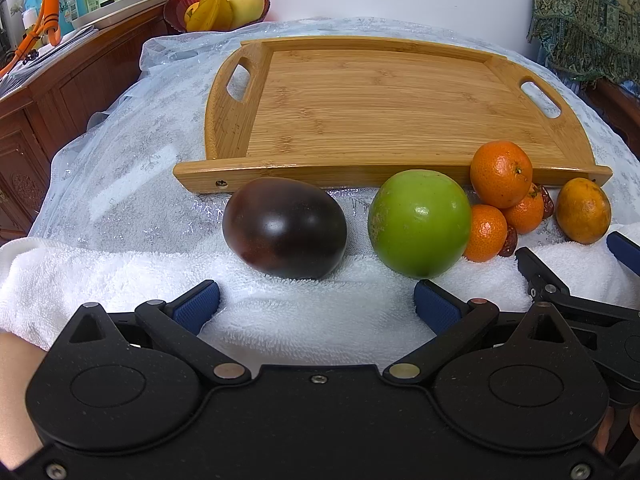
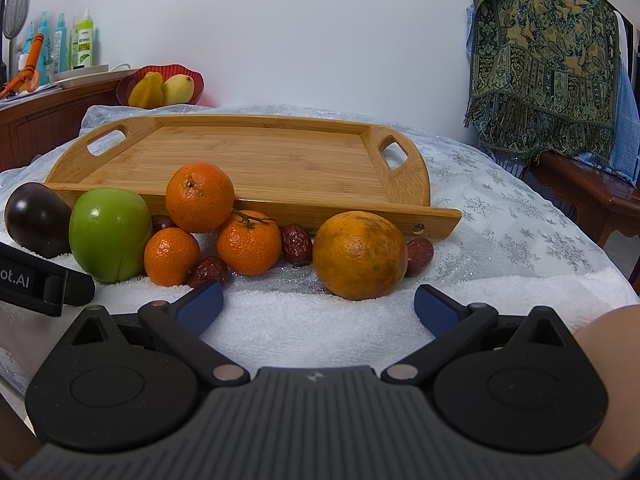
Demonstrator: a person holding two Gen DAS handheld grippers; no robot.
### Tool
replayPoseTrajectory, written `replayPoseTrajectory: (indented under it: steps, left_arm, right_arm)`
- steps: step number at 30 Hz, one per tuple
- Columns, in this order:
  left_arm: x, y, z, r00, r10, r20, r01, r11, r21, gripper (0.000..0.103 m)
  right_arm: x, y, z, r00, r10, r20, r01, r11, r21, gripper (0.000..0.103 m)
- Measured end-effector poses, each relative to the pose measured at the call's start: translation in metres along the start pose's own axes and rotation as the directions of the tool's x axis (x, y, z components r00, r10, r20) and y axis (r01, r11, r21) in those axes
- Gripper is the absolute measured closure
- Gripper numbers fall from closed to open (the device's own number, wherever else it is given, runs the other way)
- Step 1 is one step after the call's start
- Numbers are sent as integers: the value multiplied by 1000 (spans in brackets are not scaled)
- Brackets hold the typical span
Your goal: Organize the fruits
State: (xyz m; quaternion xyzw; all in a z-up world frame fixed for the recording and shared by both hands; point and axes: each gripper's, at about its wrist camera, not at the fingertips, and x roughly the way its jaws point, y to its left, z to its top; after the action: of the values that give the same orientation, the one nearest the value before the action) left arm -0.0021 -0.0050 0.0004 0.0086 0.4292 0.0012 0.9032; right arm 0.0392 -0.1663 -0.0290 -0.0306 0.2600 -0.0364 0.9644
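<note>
A bamboo tray [image 1: 372,104] [image 2: 256,160] with two handles lies bare on the cloth. Along its near edge sit a dark purple fruit [image 1: 285,227] [image 2: 36,218], a green apple [image 1: 419,224] [image 2: 109,234], three stacked tangerines [image 1: 501,174] [image 2: 200,197], several red dates [image 2: 297,244] and a larger orange [image 1: 583,210] [image 2: 359,255]. My left gripper [image 1: 316,306] is open on the white towel [image 1: 320,320], just short of the purple fruit and apple. My right gripper [image 2: 318,306] is open too, just short of the larger orange, holding nothing.
A red bowl [image 1: 176,4] [image 2: 124,88] of yellow fruit stands behind the tray by the wall. A wooden cabinet [image 1: 48,92] with bottles and an orange tool is at the left. A patterned shawl [image 2: 544,64] hangs over a wooden bench at the right.
</note>
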Motion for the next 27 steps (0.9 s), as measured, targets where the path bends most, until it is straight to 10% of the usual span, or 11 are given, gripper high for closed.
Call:
replayPoseTrajectory:
  steps: [27]
  left_arm:
    - [0, 1, 0, 1000, 3, 3, -3, 1000, 4, 0]
  right_arm:
    - [-1, 0, 0, 1000, -1, 2, 1, 1000, -1, 0]
